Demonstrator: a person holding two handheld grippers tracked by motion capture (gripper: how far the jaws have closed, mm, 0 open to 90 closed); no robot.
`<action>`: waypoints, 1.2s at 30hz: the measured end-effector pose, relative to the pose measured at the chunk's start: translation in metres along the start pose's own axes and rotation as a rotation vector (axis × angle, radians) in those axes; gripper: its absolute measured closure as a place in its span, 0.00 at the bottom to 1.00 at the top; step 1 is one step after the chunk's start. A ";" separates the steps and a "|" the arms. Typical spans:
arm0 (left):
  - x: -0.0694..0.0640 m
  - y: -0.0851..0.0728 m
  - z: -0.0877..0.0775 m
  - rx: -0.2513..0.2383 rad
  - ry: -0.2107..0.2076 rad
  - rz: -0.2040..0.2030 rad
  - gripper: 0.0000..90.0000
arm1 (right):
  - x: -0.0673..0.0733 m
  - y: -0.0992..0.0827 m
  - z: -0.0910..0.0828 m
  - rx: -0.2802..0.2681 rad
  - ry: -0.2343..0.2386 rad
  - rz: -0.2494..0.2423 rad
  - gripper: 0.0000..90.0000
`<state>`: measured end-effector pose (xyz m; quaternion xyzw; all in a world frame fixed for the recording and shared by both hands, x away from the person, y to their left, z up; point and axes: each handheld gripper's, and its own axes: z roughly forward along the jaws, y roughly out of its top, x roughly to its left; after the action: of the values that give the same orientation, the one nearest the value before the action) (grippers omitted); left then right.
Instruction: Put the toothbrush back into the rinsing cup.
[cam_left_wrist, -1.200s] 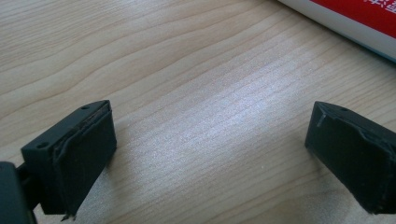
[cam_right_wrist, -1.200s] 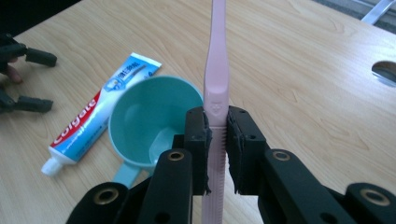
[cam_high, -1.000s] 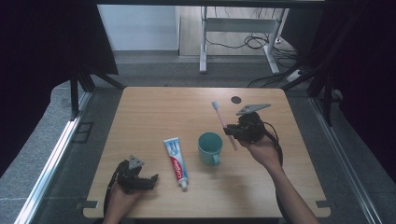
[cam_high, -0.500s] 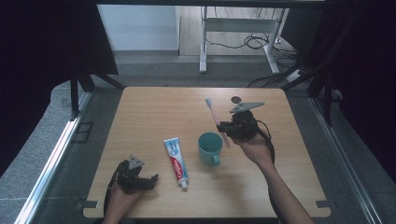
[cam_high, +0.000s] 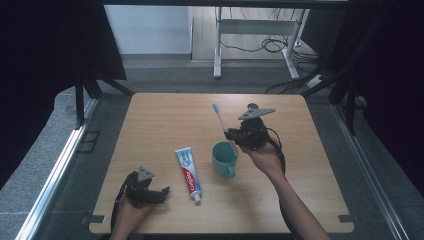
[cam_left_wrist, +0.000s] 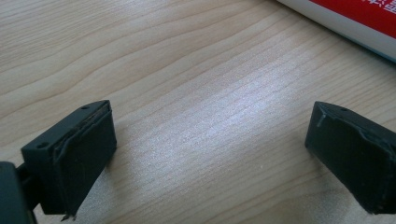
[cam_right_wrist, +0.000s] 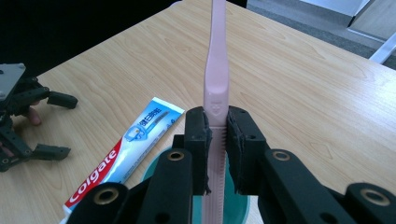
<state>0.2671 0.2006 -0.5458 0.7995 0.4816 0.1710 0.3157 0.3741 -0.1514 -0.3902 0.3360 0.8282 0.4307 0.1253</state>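
My right gripper is shut on a pink toothbrush, gripping its handle low down. The brush stands tilted, with its blue-bristled head up and away from me. Its lower end hangs over the mouth of a teal cup that stands upright mid-table. A red, white and blue toothpaste tube lies flat to the left of the cup. My left gripper rests open on the wood near the front left, with nothing between its fingers and the tube just ahead of it.
The wooden table has bare room at the back left and along the right side. A small dark round mark sits near the far edge. Beyond the table are a white desk frame and cables on the floor.
My right gripper has carried the toothbrush a little to the left, bringing its lower end over the cup. The left gripper has stayed put.
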 end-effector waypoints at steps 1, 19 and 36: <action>0.000 0.000 0.000 0.000 0.000 0.000 0.02 | 0.000 0.000 0.001 -0.002 0.001 -0.002 0.88; 0.000 0.000 0.000 0.005 -0.001 0.006 0.02 | 0.006 -0.005 0.022 0.013 0.018 -0.001 0.88; 0.000 0.000 0.000 0.004 -0.001 0.002 0.02 | 0.001 -0.029 0.042 0.059 0.035 0.028 0.88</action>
<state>0.2669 0.2007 -0.5456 0.8006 0.4810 0.1697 0.3143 0.3809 -0.1360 -0.4379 0.3433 0.8380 0.4135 0.0946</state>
